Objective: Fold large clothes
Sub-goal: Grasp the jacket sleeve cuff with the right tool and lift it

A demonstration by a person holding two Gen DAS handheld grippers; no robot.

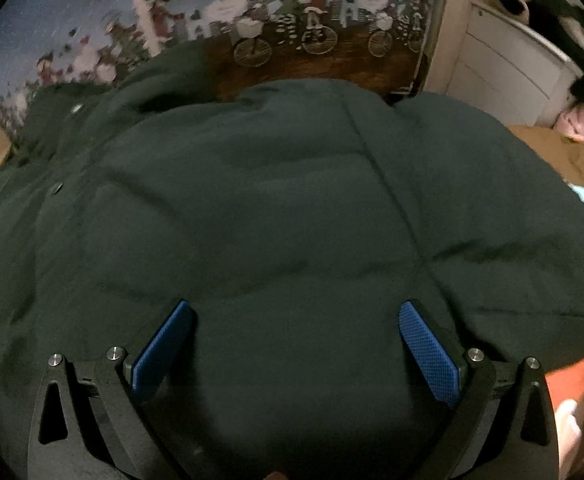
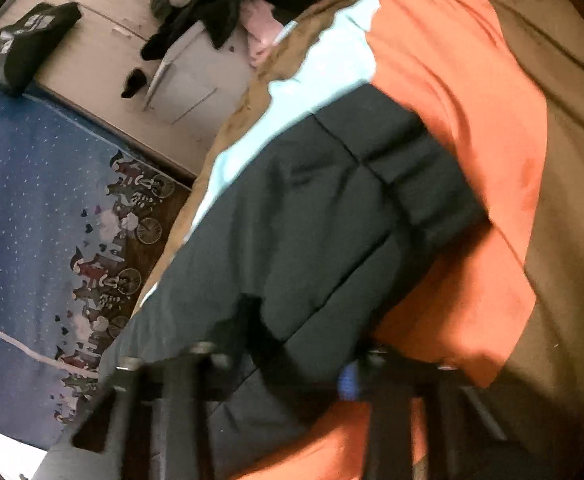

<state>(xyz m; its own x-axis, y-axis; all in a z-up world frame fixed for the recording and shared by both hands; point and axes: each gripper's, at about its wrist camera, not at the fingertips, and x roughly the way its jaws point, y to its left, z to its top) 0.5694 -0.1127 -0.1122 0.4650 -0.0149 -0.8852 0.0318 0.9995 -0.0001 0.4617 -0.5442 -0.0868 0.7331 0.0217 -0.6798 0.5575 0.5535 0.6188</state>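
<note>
A large dark green padded jacket (image 1: 275,200) lies spread across the bed and fills the left wrist view. Snap buttons (image 1: 57,188) run along its left side. My left gripper (image 1: 296,320) is open just above the jacket, blue pads (image 1: 428,356) wide apart, holding nothing. In the blurred right wrist view the same jacket (image 2: 312,232) lies over orange fabric (image 2: 472,112). My right gripper (image 2: 292,344) is at the jacket's near edge; one blue pad (image 2: 348,384) shows, and jacket cloth lies between the fingers, but blur hides whether they clamp it.
A blue curtain with a bicycle print (image 1: 251,20) hangs behind the bed. A white cabinet (image 1: 512,64) holds piled clothes (image 2: 227,0). Tan (image 1: 564,152), light blue (image 2: 332,64) and orange fabrics lie beside and under the jacket. A brown surface (image 2: 564,200) is at right.
</note>
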